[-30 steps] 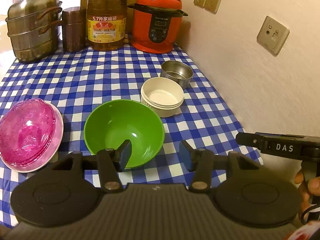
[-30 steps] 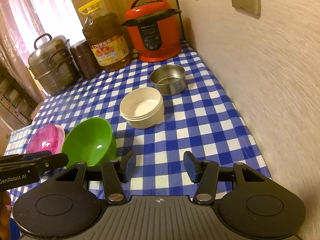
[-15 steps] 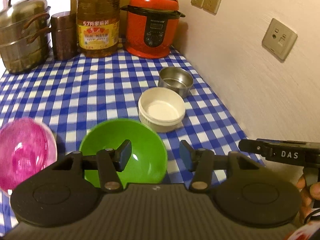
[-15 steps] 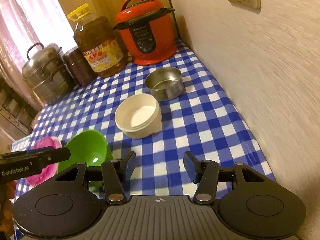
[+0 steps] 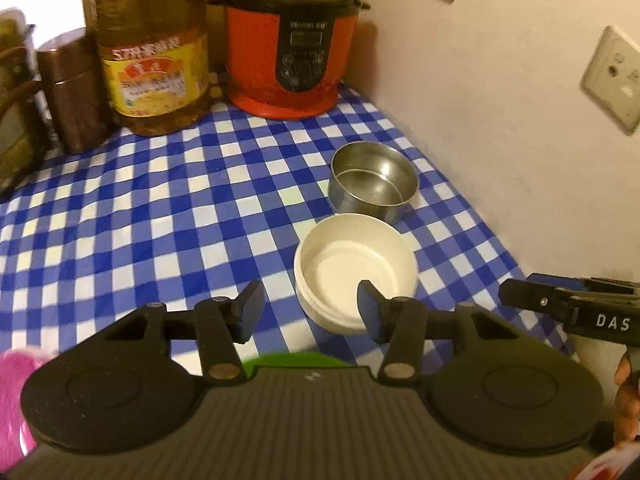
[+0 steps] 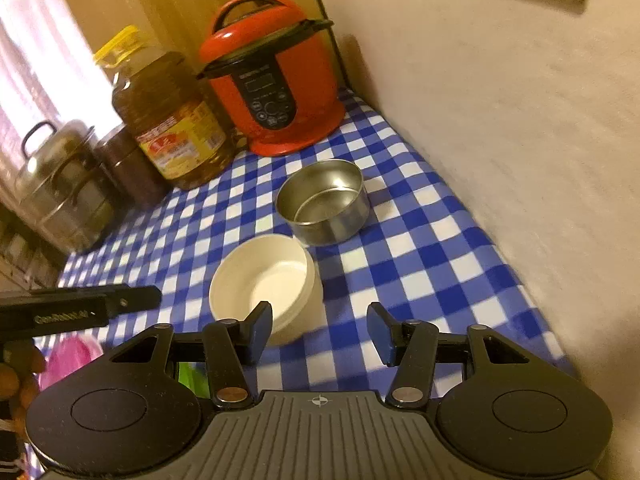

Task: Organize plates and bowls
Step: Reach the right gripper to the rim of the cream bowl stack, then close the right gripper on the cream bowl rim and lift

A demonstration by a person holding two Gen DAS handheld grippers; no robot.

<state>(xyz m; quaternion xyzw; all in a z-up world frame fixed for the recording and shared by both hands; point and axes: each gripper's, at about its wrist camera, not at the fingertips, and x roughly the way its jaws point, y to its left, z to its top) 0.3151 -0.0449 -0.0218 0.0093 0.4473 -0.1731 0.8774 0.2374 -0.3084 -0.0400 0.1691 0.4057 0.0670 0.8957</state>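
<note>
A white bowl [image 5: 356, 256] sits on the blue checked cloth with a steel bowl [image 5: 374, 180] just behind it. My left gripper [image 5: 310, 308] is open and empty, its right finger in front of the white bowl's near rim. The green bowl [image 5: 296, 358] shows only as a sliver under the gripper body, and the pink bowl [image 5: 12, 396] is at the far left edge. In the right wrist view my right gripper [image 6: 320, 332] is open and empty, just in front of the white bowl [image 6: 266, 280]; the steel bowl [image 6: 324, 202] lies beyond.
A red pressure cooker [image 5: 290, 36], an oil bottle [image 5: 154, 48], a brown canister [image 5: 74, 92] and a steel steamer pot [image 6: 60, 188] stand along the back. The wall [image 5: 500, 100] runs close along the right side of the table.
Both grippers moved forward and right toward the white and steel bowls. The green and pink bowls slid almost out of both views. Both grippers stayed open.
</note>
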